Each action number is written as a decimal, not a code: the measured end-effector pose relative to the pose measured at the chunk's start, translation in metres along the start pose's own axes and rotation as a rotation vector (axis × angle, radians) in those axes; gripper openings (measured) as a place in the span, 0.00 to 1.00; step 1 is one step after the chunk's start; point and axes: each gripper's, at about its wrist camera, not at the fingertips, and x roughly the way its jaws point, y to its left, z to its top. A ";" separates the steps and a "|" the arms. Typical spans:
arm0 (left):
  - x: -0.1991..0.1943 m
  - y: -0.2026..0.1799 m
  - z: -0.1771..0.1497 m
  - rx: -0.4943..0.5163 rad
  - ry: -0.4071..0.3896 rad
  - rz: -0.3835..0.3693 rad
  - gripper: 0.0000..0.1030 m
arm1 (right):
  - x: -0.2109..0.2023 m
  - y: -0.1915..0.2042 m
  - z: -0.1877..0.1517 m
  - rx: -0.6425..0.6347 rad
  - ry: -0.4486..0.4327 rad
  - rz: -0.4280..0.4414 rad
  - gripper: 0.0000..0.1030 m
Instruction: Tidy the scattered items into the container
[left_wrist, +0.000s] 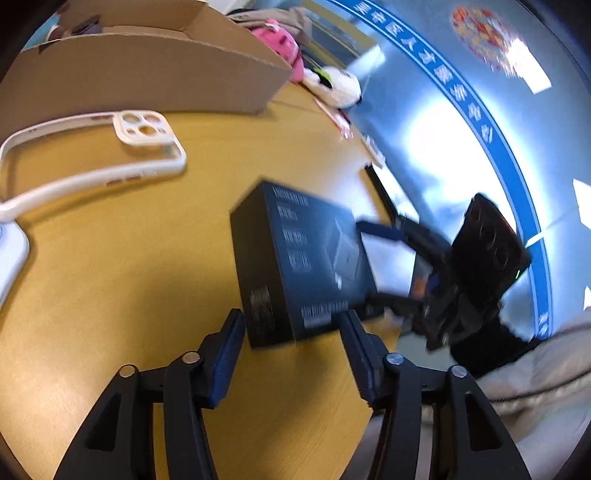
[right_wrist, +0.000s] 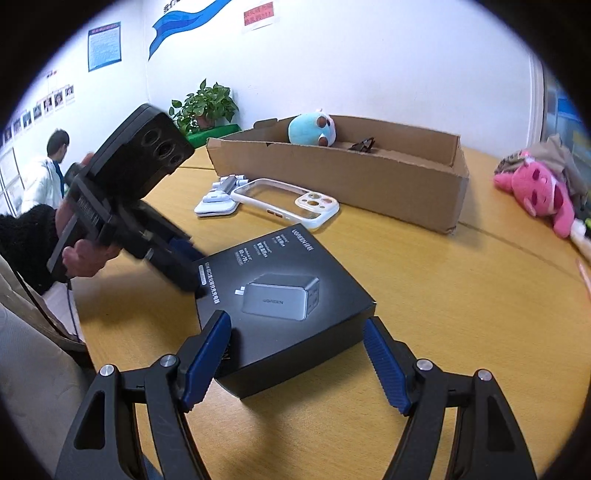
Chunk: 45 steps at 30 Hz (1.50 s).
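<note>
A black charger box (left_wrist: 303, 254) (right_wrist: 288, 280) lies near the front edge of the yellow table, one side slightly raised. My right gripper (right_wrist: 295, 325) (left_wrist: 364, 260) is shut on it, with a blue pad against each end of the box's near side. From the other side, my left gripper (left_wrist: 291, 319) (right_wrist: 201, 273) stands open around a corner of the box, and no pad visibly presses on it. Farther back stands the long open cardboard container (right_wrist: 369, 181) (left_wrist: 147, 74). A white-rimmed clear phone case (right_wrist: 288, 203) (left_wrist: 92, 155) lies in front of it.
A white folding stand (right_wrist: 218, 199) lies beside the phone case. In the container are a blue plush (right_wrist: 310, 129) and dark glasses (right_wrist: 364, 144). A pink plush (right_wrist: 535, 192) (left_wrist: 280, 44) and a white plush (left_wrist: 336, 85) lie right of it. A person (right_wrist: 44, 173) stands far off.
</note>
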 end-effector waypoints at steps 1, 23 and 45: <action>-0.001 0.002 0.004 -0.008 -0.011 -0.010 0.65 | 0.000 -0.003 0.000 0.022 0.005 0.016 0.71; 0.011 -0.010 -0.019 0.118 0.049 0.034 0.67 | 0.032 -0.069 0.018 0.498 0.085 0.402 0.78; 0.012 -0.018 -0.029 0.100 0.005 0.059 0.69 | -0.008 -0.047 0.023 0.480 0.000 0.335 0.74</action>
